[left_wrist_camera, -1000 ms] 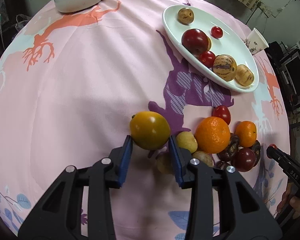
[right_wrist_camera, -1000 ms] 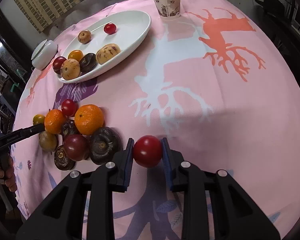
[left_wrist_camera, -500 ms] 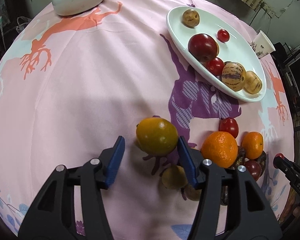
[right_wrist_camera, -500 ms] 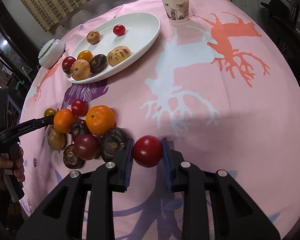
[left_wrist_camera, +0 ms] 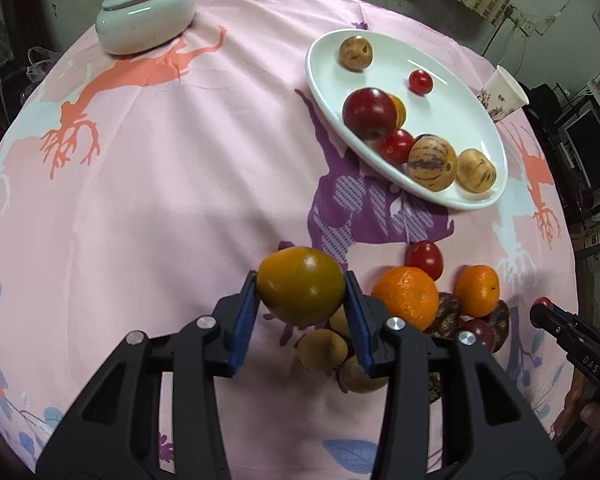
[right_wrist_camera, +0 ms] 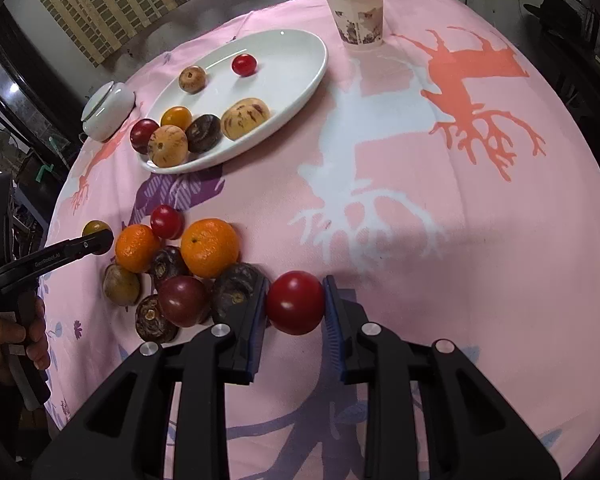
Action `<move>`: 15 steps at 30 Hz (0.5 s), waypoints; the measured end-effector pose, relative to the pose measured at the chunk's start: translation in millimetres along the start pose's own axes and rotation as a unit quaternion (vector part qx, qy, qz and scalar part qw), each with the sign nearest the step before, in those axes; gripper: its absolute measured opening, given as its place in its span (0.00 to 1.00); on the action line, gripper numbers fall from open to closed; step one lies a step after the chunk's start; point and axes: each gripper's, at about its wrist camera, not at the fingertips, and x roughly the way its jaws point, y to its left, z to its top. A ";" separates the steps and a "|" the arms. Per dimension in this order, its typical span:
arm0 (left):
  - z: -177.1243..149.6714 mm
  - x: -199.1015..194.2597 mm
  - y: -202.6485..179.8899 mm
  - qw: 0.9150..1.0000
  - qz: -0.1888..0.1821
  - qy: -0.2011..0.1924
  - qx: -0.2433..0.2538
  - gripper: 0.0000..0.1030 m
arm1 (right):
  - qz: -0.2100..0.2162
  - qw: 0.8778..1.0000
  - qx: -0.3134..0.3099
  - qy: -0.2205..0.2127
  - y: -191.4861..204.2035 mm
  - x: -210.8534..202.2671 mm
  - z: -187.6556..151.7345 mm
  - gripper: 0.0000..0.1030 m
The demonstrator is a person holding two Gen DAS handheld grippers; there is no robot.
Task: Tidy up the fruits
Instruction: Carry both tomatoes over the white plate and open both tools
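Half a second ago the left tongs (left_wrist_camera: 301,295) stood wide around the yellow-green tomato (left_wrist_camera: 300,285); their jaws have just been closing and now both blue pads press its sides, above the pink-clothed bench (left_wrist_camera: 160,184) beside the fruit pile (left_wrist_camera: 432,308). Right tongs (right_wrist_camera: 294,307) stay clamped on a red tomato (right_wrist_camera: 295,302), near the white plate (right_wrist_camera: 300,76).

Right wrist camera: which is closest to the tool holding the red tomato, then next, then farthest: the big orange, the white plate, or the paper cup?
From the right tool, which grips the red tomato:
1. Big orange, just up and left, in the fruit pile.
2. White plate, farther back, left of middle.
3. Paper cup, at the far edge, behind the plate.
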 end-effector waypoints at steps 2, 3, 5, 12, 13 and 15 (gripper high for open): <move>6.0 -9.9 -2.7 1.000 -0.005 -0.011 0.005 0.41 | 0.008 1.000 -0.006 -0.010 5.9 -4.1 8.9 0.27; 8.6 -14.6 -5.0 1.000 -0.006 -0.016 0.009 0.41 | 0.011 1.000 -0.011 -0.016 9.2 -6.1 13.8 0.27; 17.1 -23.5 -11.8 0.999 -0.015 -0.027 0.015 0.41 | 0.018 0.999 -0.023 -0.028 17.9 -9.8 26.5 0.27; 55.6 -25.7 -50.8 0.997 -0.039 -0.044 0.053 0.41 | 0.031 0.995 -0.062 -0.066 45.4 -7.5 80.3 0.27; 61.6 -22.5 -55.8 0.997 -0.043 -0.043 0.057 0.41 | 0.030 0.995 -0.066 -0.072 48.7 -4.9 88.7 0.27; 74.3 -12.9 -64.7 0.996 -0.045 -0.041 0.062 0.41 | 0.026 0.994 -0.070 -0.076 52.0 3.9 104.8 0.27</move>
